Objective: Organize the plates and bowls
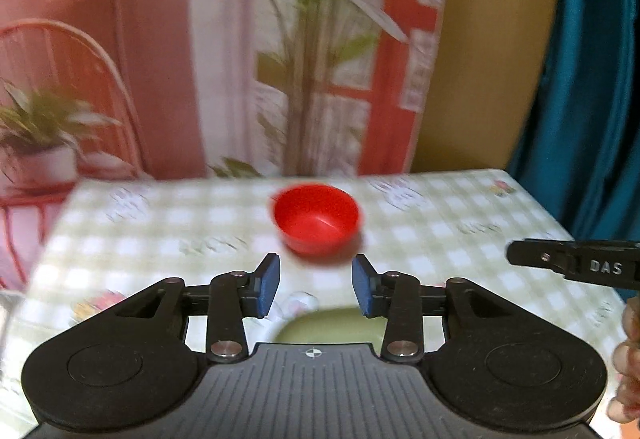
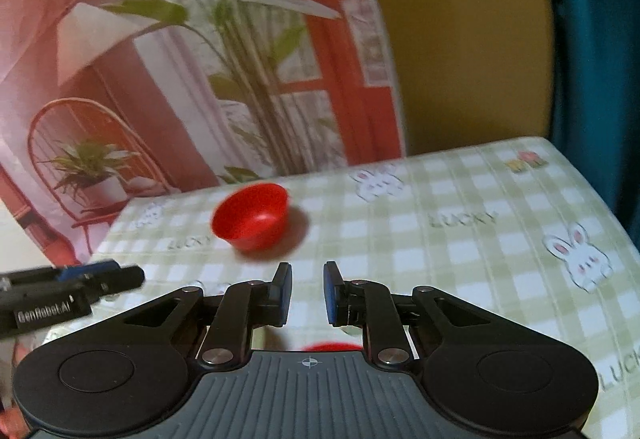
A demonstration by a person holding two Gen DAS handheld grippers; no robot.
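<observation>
A small red bowl (image 1: 317, 218) stands upright on the green checked tablecloth (image 1: 440, 231), near the table's far edge. My left gripper (image 1: 316, 285) is open and empty, its blue pads (image 1: 267, 285) just short of the bowl. A green dish (image 1: 328, 327) shows below it, mostly hidden by the gripper body. In the right wrist view the red bowl (image 2: 252, 217) lies ahead and to the left. My right gripper (image 2: 307, 293) is open and empty, with a narrower gap. A red object (image 2: 330, 347) peeks out beneath it, mostly hidden.
A printed backdrop with a plant and a chair (image 1: 200, 59) hangs behind the table. A yellow wall (image 1: 492, 39) and a teal curtain (image 1: 592, 79) stand at the right. The right gripper's finger (image 1: 576, 265) enters the left view; the left gripper (image 2: 68, 287) shows at far left.
</observation>
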